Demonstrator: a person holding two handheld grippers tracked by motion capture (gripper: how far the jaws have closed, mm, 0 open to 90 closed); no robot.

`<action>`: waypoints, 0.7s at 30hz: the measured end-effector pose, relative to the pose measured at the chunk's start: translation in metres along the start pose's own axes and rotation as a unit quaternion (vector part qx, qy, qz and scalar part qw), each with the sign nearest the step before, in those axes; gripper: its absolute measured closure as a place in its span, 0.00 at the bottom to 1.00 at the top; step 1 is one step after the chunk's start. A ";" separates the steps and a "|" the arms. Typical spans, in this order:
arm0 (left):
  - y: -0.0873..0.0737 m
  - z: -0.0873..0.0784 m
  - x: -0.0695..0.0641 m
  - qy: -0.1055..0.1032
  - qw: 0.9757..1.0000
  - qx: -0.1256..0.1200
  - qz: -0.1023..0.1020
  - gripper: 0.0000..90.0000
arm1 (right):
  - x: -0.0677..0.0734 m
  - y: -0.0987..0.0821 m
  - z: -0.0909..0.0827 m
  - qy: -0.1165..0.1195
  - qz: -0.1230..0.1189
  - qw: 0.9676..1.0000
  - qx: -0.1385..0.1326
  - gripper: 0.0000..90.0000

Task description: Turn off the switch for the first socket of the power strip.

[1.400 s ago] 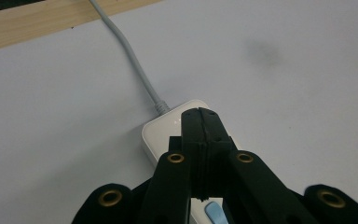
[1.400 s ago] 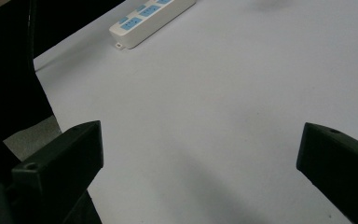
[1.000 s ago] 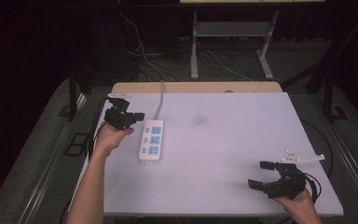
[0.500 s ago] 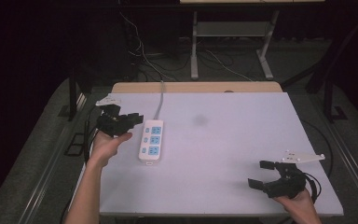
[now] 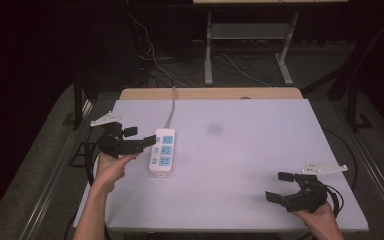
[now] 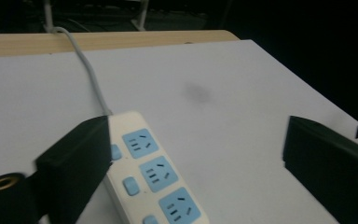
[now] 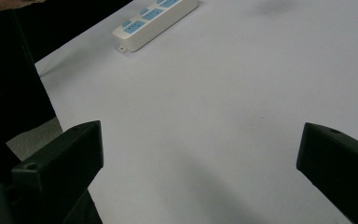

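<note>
A white power strip (image 5: 162,151) with blue sockets lies on the left part of the white table (image 5: 240,165), and its grey cable (image 5: 171,107) runs off the back edge. My left gripper (image 5: 141,137) is open just left of the strip, with its near jaw close to the strip's left side. In the left gripper view the strip (image 6: 156,175) lies beside the left jaw of the open left gripper (image 6: 196,140). My right gripper (image 5: 278,186) rests open at the front right, with nothing between its jaws. The right gripper view shows the strip (image 7: 156,18) far off beyond the right gripper (image 7: 200,140).
A dark smudge (image 5: 214,129) marks the table's middle. A wooden strip (image 5: 210,93) edges the table at the back. Behind it stand a metal frame (image 5: 245,45) and loose cables on the dark floor.
My left gripper has drawn a little toward the person and turned toward the power strip. The right gripper has stayed where it was.
</note>
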State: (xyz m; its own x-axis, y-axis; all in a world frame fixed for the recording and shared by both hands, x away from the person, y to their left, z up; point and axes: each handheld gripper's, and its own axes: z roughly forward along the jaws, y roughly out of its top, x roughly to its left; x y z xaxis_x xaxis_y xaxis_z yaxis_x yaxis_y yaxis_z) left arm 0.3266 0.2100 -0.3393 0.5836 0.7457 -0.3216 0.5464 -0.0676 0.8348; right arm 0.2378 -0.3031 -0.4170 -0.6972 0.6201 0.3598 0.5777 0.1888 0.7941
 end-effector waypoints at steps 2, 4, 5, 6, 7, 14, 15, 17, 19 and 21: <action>-0.004 -0.001 -0.003 -0.005 1.000 0.001 0.003 0.00 | 0.000 0.000 0.000 0.000 0.000 1.000 0.001 0.00; -0.007 -0.001 -0.007 -0.005 1.000 0.002 0.009 0.00 | 0.000 0.000 0.000 0.000 0.000 1.000 0.001 0.00; -0.009 -0.002 -0.009 -0.006 1.000 0.002 0.011 0.00 | 0.000 0.000 0.000 0.000 0.001 1.000 0.000 0.00; -0.011 -0.002 -0.011 -0.007 1.000 0.000 0.016 0.00 | 0.000 0.000 0.000 0.000 0.001 1.000 0.001 0.00; -0.013 -0.002 -0.013 -0.009 1.000 -0.003 0.016 0.00 | 0.000 0.000 0.000 0.000 0.000 1.000 0.001 0.00; -0.027 -0.002 -0.024 -0.014 1.000 -0.014 0.022 0.00 | 0.001 0.000 0.000 0.000 0.000 1.000 0.001 0.00; -0.030 -0.002 -0.024 -0.017 1.000 -0.015 0.021 0.00 | 0.001 0.000 0.000 0.000 -0.001 1.000 0.001 0.00; -0.035 -0.001 -0.024 -0.018 0.999 -0.017 0.020 0.00 | 0.001 0.000 0.000 0.001 -0.001 1.000 0.001 0.00; -0.040 -0.001 -0.025 -0.021 0.999 -0.018 0.020 0.00 | 0.001 0.000 0.000 0.001 -0.002 1.000 0.001 0.00; -0.044 -0.001 -0.026 -0.025 0.999 -0.020 0.019 0.00 | 0.001 0.000 0.000 0.001 -0.001 1.000 0.002 0.00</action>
State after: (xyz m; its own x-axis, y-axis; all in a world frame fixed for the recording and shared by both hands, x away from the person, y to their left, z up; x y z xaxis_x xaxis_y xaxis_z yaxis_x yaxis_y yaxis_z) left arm 0.2873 0.1942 -0.3674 0.6331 0.7089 -0.3110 0.5000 -0.0677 0.8634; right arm 0.2371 -0.3031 -0.4169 -0.6995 0.6182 0.3586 0.5773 0.1931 0.7933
